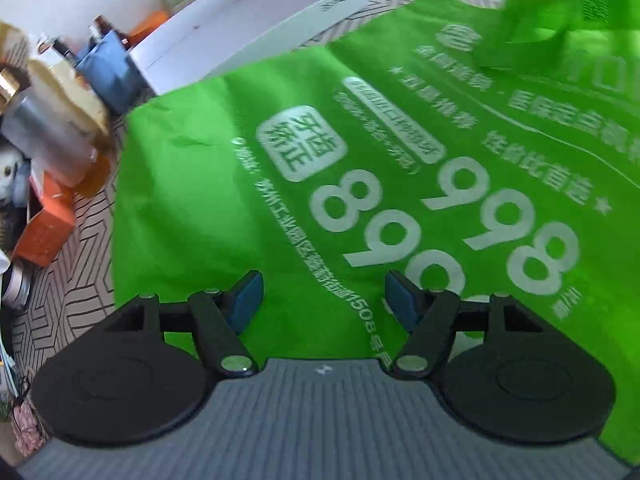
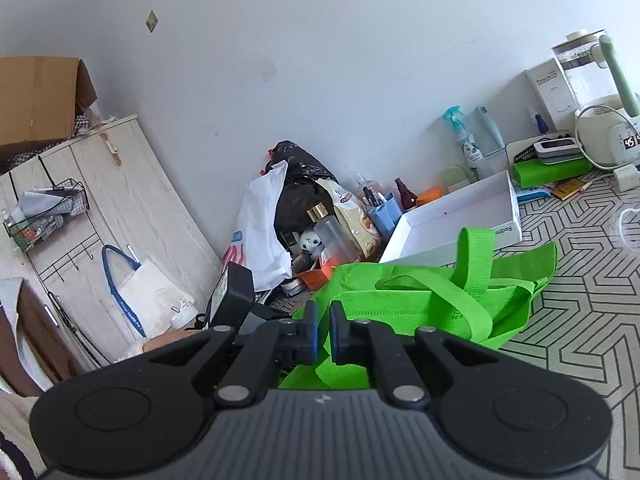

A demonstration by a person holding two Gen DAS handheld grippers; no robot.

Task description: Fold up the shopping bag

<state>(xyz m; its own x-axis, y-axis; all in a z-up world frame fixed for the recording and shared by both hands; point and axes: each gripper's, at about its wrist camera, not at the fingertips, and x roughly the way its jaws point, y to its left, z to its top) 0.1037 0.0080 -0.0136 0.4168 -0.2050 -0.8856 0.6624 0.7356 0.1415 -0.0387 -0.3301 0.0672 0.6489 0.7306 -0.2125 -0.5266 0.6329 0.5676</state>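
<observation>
A bright green shopping bag [image 1: 360, 168] with white print lies spread on the patterned tabletop in the left wrist view. My left gripper [image 1: 323, 298] hovers over its near edge, open, with nothing between the blue pads. In the right wrist view the same green bag [image 2: 420, 296] is bunched, its handles [image 2: 474, 256] looping upward. My right gripper [image 2: 324, 334] is shut on a fold of the bag's green fabric, which sits pinched between the blue pads.
A white shallow box [image 2: 460, 220] lies behind the bag. Bottles, a blue holder [image 1: 110, 70], an orange carton [image 1: 48, 228] and plastic bags [image 2: 264, 232] crowd the left. A kettle [image 2: 600, 92] stands far right. A wooden cabinet [image 2: 120, 216] is at the left.
</observation>
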